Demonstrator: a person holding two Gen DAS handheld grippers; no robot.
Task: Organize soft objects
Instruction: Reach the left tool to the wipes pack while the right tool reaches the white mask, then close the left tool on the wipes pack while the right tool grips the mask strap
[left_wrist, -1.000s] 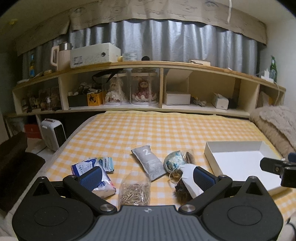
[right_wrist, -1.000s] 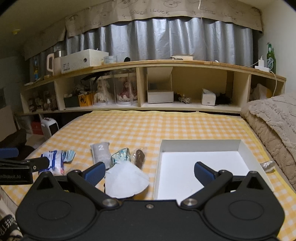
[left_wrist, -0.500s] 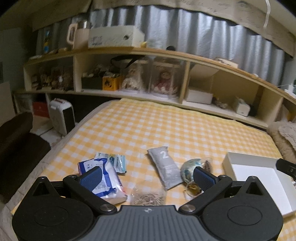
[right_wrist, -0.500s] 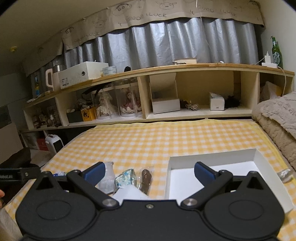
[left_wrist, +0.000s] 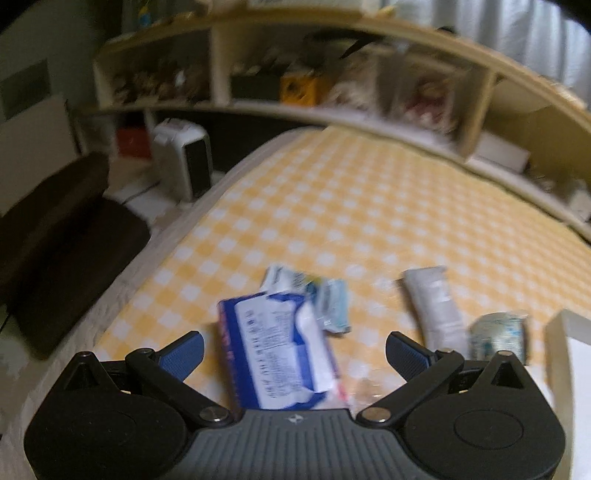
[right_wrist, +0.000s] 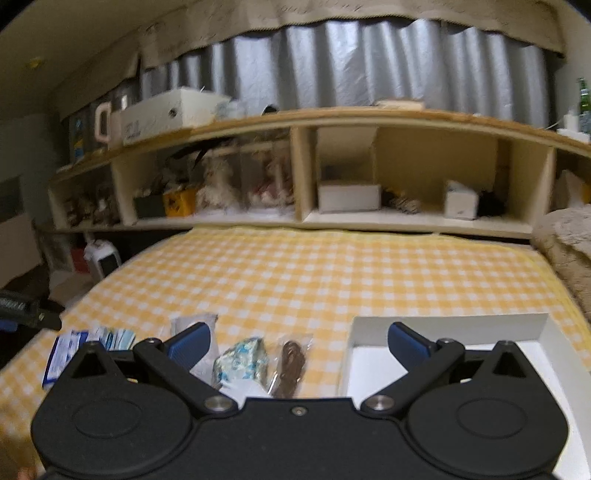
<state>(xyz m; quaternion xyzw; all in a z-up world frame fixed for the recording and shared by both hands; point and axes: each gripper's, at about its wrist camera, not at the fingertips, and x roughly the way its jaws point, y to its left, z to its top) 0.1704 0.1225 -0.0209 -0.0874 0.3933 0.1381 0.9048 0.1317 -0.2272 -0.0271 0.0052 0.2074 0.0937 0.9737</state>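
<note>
The first pick looks to be in hand: the left gripper hangs over the bed with its jaws spread wide and empty, framing the blue pack at lower centre of its blurred view. A smaller packet lies touching the pack's far end, and the grey pouch and a foil bundle sit to the right.

The right gripper is also wide and empty. In its view the white tray fills the lower right, with nothing visible inside, while the brown packet and the other soft items lie in a row at lower left.

Next, I judge, the left jaws must drop around the pack, close across its width, then carry it right to the tray.
</note>
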